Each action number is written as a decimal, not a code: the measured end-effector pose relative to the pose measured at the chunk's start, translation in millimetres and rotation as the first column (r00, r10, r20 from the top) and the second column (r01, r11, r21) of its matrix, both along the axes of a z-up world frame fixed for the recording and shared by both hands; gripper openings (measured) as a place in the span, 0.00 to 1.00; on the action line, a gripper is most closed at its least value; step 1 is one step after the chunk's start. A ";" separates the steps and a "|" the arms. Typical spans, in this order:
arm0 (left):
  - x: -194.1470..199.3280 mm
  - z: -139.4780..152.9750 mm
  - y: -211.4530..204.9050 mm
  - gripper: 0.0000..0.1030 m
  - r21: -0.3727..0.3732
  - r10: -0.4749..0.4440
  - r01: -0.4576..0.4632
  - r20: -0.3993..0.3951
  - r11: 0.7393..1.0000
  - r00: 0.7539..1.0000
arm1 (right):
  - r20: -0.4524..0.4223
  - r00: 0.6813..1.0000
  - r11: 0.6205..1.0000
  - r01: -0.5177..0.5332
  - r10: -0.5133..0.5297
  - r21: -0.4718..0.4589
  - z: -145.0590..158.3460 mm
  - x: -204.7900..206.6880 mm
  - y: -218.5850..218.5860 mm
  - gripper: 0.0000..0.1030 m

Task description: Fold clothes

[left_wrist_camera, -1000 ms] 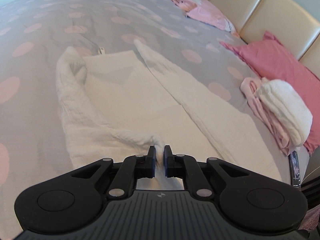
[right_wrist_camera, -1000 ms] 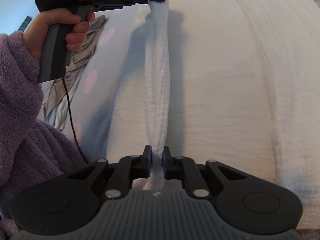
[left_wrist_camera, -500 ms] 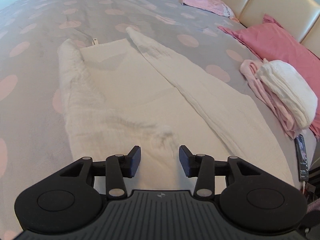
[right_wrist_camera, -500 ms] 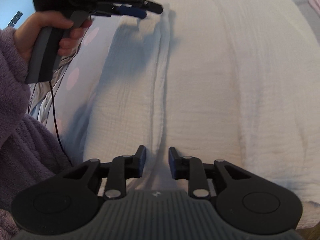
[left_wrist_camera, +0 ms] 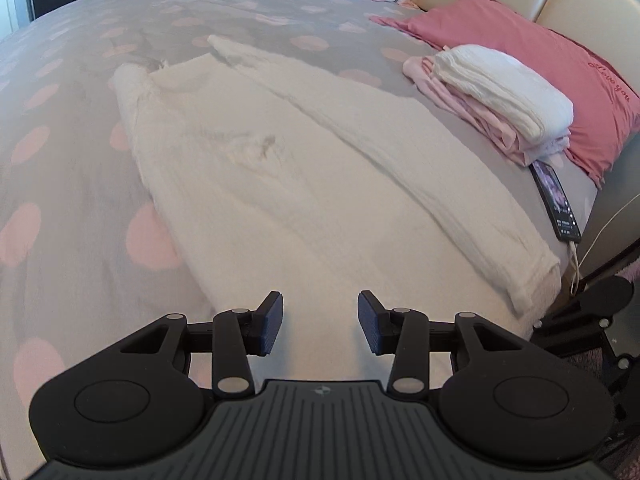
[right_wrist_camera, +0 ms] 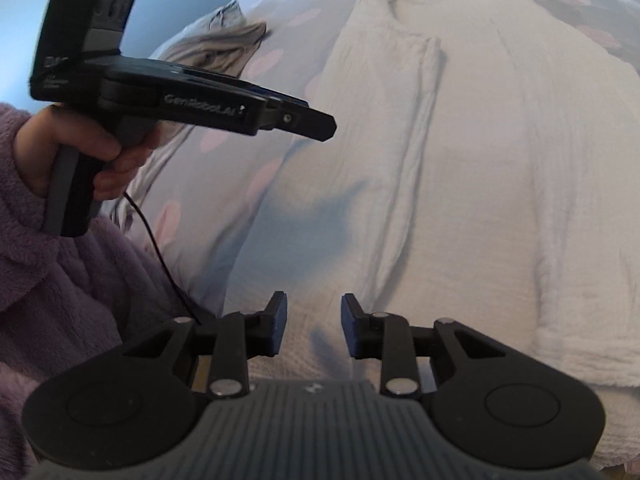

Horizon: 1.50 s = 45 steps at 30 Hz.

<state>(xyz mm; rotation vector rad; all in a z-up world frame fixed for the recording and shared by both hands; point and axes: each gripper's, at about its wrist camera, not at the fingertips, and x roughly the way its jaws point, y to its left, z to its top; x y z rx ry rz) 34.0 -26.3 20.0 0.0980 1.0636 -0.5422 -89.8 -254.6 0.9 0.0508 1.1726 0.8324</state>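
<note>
Pillow [left_wrist_camera: 536,76] lettering "Love you"

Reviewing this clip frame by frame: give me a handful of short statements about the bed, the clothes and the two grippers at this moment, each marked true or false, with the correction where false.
1. The left gripper has its jaws apart with nothing between them. True.
2. The right gripper is clamped on the white garment. False: its jaws stand apart, and the garment lies flat on the bed below.
3. A folded white piece sits on top of folded pink clothes. True.
4. The phone lies on the pink pillow. False: it lies on the bedspread at the bed's edge, beside the pile.
5. The bedspread is plain grey. False: it is grey with pink spots.
</note>
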 end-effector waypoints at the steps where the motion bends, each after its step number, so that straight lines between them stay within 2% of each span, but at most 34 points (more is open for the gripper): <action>1: -3.9 -3.6 1.1 0.38 0.004 0.009 -0.009 -0.003 1.000 1.000 | -0.002 1.000 1.000 -0.005 0.005 -0.015 -2.7 0.4 2.1 0.32; 5: -11.7 -23.1 0.9 0.38 0.037 0.016 -0.015 -0.024 0.999 1.000 | -0.027 1.000 0.997 0.000 -0.003 -0.082 -21.1 2.9 3.9 0.32; 8: -14.9 -36.3 -2.1 0.38 0.073 0.007 -0.005 -0.027 0.997 1.000 | -0.060 0.998 0.997 0.019 -0.023 -0.074 -30.6 4.0 -2.3 0.32; 11: -14.7 -27.4 -6.2 0.38 0.080 0.000 0.000 -0.006 0.997 1.000 | -0.050 0.998 0.996 0.029 -0.033 -0.082 -27.3 -0.5 -7.8 0.34; 14: -9.5 -4.3 -7.6 0.38 0.022 -0.015 0.014 0.072 1.000 0.997 | -0.021 0.998 0.996 0.050 -0.052 -0.077 -19.4 -4.2 -15.3 0.35; 16: 3.3 6.6 -9.5 0.37 0.005 -0.004 0.004 0.115 1.000 0.993 | -0.007 0.997 0.995 0.070 -0.071 -0.068 -14.6 -3.9 -21.8 0.35; 21: 45.9 8.6 -19.8 0.31 0.018 0.052 -0.055 0.141 0.998 0.989 | 0.013 0.993 0.991 0.118 -0.117 -0.060 -11.0 13.2 -14.4 0.35; 28: 103.7 -10.5 -29.4 0.30 0.001 0.113 -0.113 0.097 0.994 0.989 | 0.102 0.987 0.983 0.137 -0.125 -0.121 -4.2 28.5 -17.5 0.35; 30: 117.1 -16.6 -34.9 0.29 0.022 0.105 -0.108 0.096 0.994 0.990 | 0.101 0.985 0.980 0.151 -0.138 -0.129 -6.1 32.8 -21.2 0.35; 34: 138.7 -33.6 -47.3 0.14 0.098 0.065 -0.073 0.089 0.993 0.994 | 0.079 0.984 0.980 0.166 -0.158 -0.110 -9.7 40.4 -26.9 0.36; 38: 145.9 -43.2 -56.3 0.07 0.137 0.018 -0.030 0.088 0.990 0.996 | 0.058 0.983 0.979 0.181 -0.176 -0.094 -13.9 45.7 -31.9 0.36; 40: 147.1 -40.8 -58.3 0.05 0.138 0.008 -0.023 0.105 0.990 0.994 | 0.052 0.981 0.978 0.191 -0.187 -0.090 -15.2 48.6 -35.4 0.36; 45: 155.9 -21.5 -64.5 0.05 0.086 0.025 -0.035 0.110 0.996 0.994 | 0.061 0.972 0.970 0.230 -0.226 -0.084 -14.0 47.2 -48.9 0.36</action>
